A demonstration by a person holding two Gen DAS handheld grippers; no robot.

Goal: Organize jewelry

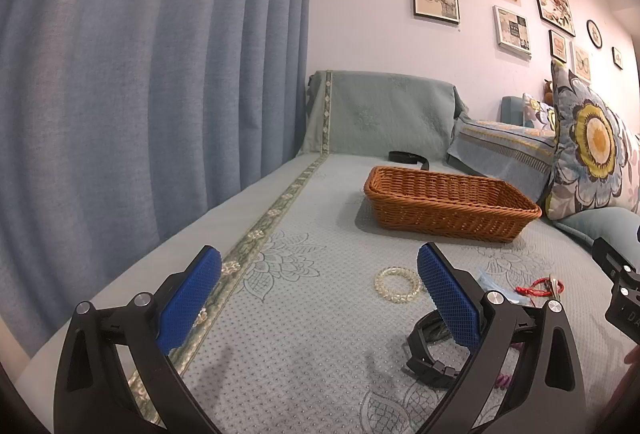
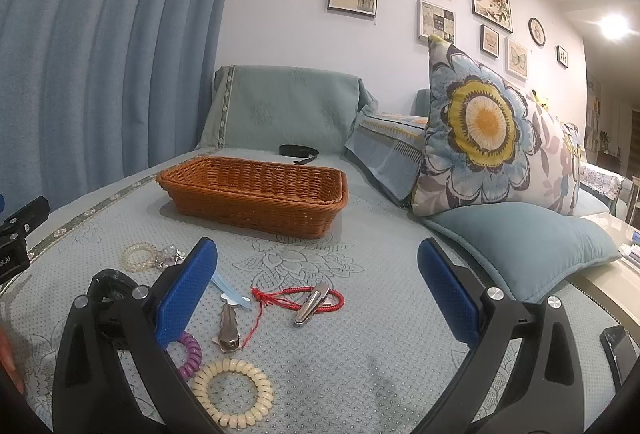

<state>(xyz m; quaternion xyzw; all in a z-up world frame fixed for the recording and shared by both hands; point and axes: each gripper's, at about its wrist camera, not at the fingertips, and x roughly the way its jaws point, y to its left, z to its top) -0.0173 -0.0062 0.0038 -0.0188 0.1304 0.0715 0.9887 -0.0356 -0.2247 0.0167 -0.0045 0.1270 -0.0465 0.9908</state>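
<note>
Wicker is the goal here: the brown woven basket sits empty in the upper middle of the right wrist view, on the quilted sofa cover, with the jewelry spread in front of it. Going left to right in that view, a clear bead bracelet lies at far left, a black watch sits behind the left pad, then a purple coil tie, a cream coil bracelet, a metal clip, and a red cord bracelet with a second silver clip lying across it. Both tools are released, jaws wide, holding nothing: the left tool hovers near the bead bracelet and watch, the right tool frames the red cord. A good first pick would probably take one piece at a time, dropping low so the pads pinch the cord, not the cloth, and separating clip from cord.
</note>
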